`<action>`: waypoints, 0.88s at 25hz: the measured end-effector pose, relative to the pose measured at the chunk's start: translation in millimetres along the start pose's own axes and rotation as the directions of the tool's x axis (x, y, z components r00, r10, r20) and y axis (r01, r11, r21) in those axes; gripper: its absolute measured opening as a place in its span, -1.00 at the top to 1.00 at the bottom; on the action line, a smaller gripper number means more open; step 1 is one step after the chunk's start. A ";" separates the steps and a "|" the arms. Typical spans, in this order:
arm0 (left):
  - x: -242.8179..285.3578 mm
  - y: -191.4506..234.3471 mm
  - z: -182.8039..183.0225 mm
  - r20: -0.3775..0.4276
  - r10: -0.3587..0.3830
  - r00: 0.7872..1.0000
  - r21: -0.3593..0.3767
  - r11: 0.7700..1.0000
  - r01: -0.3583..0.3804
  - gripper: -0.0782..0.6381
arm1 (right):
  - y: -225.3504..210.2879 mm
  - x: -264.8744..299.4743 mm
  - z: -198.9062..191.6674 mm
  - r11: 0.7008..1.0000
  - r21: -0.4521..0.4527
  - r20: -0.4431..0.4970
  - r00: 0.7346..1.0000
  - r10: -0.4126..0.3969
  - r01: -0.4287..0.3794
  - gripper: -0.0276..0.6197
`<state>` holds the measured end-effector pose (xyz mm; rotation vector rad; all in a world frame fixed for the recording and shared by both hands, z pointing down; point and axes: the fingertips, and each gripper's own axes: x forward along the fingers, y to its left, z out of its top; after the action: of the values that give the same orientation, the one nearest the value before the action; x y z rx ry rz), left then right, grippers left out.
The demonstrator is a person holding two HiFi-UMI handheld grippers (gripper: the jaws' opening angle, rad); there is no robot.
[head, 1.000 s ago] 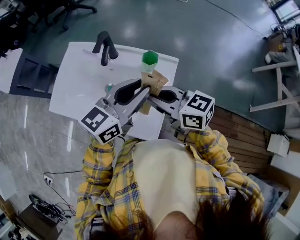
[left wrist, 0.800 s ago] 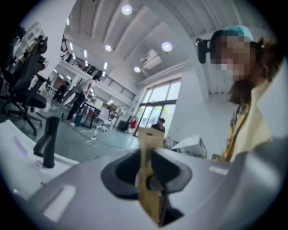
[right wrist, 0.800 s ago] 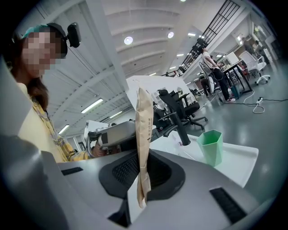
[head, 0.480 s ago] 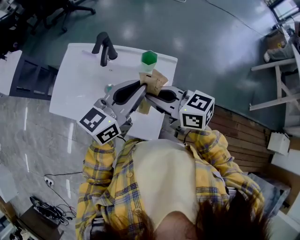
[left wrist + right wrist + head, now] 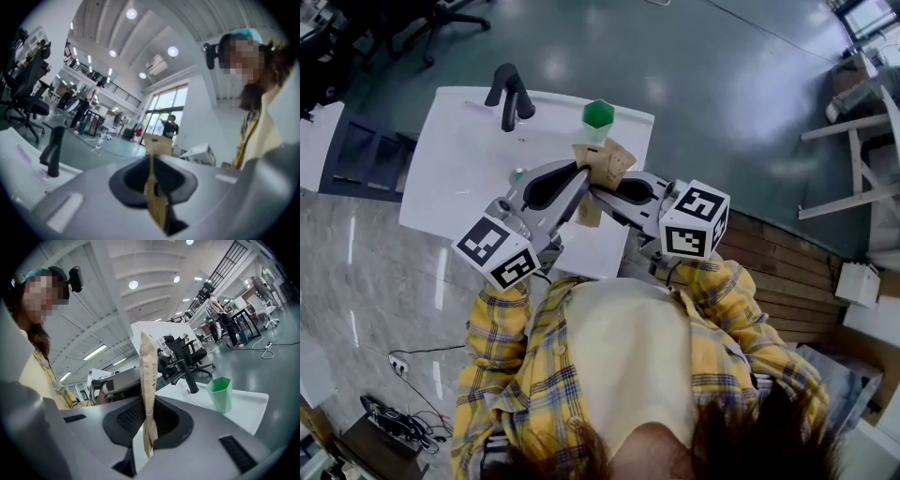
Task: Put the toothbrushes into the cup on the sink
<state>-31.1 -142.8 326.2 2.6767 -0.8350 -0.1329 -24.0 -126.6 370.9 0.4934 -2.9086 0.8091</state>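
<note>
Two grippers meet on one paper packet (image 5: 605, 161) above the sink (image 5: 459, 159): right gripper (image 5: 598, 187) clamps it, left gripper (image 5: 581, 178) is closing its jaws onto it, likely to tear it open.

Faucet (image 5: 508, 94) and, to its right, cup (image 5: 599, 116) along the sink's (image 5: 450, 178) far edge.

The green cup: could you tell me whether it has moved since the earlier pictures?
No. The green cup stays at the far right corner of the sink, just as far from the faucet.
</note>
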 end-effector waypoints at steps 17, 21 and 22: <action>-4.0 1.6 4.9 0.017 0.014 1.000 -0.011 1.000 -0.014 0.69 | -3.6 -18.7 2.6 0.999 0.006 0.040 0.998 -0.041 0.040 0.82; -6.0 9.3 9.7 0.033 0.037 0.999 -0.008 0.999 -0.037 0.69 | -9.6 -24.3 5.4 0.998 0.006 0.060 0.996 -0.069 0.069 0.82; -6.5 11.4 11.5 0.039 0.043 0.998 -0.008 0.999 -0.043 0.69 | -11.6 -26.4 6.4 0.997 0.009 0.068 0.995 -0.077 0.077 0.82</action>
<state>-44.7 -151.3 319.2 2.6553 -0.9014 -0.1788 4.7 -131.8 366.7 0.6421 -2.9287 0.8063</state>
